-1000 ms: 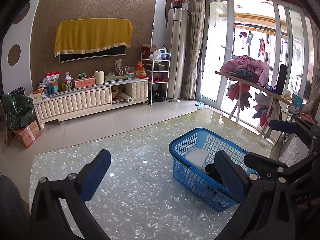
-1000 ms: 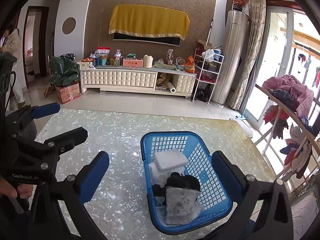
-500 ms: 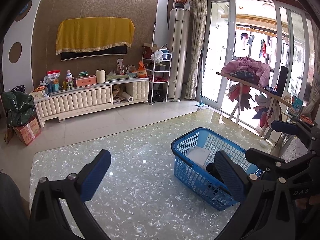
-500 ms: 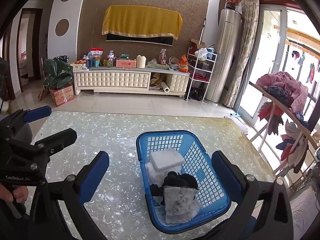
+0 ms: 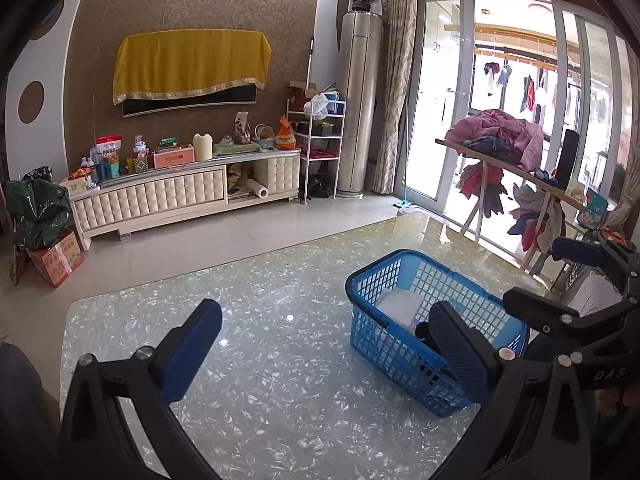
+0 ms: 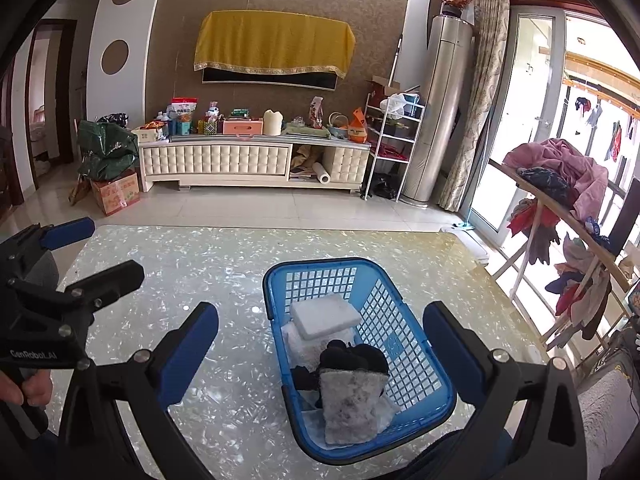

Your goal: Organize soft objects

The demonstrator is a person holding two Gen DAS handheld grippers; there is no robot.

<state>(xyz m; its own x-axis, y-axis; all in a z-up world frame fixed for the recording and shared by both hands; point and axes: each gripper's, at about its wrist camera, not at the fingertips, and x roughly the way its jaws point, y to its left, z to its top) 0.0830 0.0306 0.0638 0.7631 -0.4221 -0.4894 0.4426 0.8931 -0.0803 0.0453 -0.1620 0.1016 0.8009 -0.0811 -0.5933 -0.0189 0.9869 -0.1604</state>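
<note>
A blue plastic basket (image 6: pixel 320 266) stands on the pearly glass table (image 6: pixel 200 264). In it lie a white foam block (image 6: pixel 324 316), a black knitted item (image 6: pixel 354 356), a grey-white fluffy cloth (image 6: pixel 348 400) and a white towel (image 6: pixel 298 344). My right gripper (image 6: pixel 322 354) hovers open over the basket's near end, holding nothing. My left gripper (image 5: pixel 326 352) is open and empty above the table, left of the basket (image 5: pixel 400 264). Each gripper shows in the other's view: the left gripper (image 6: pixel 90 254) and the right gripper (image 5: pixel 560 276).
Beyond the table lies tiled floor, then a cream TV cabinet (image 6: pixel 216 160) crowded with small items. A wooden rack piled with clothes (image 6: pixel 560 168) stands to the right by the glass doors. A hand (image 6: pixel 24 388) holds the left gripper's handle.
Both views have drifted slightly and the left gripper has slid a little left in the right wrist view. Both grippers stay open. The basket and its contents have not moved.
</note>
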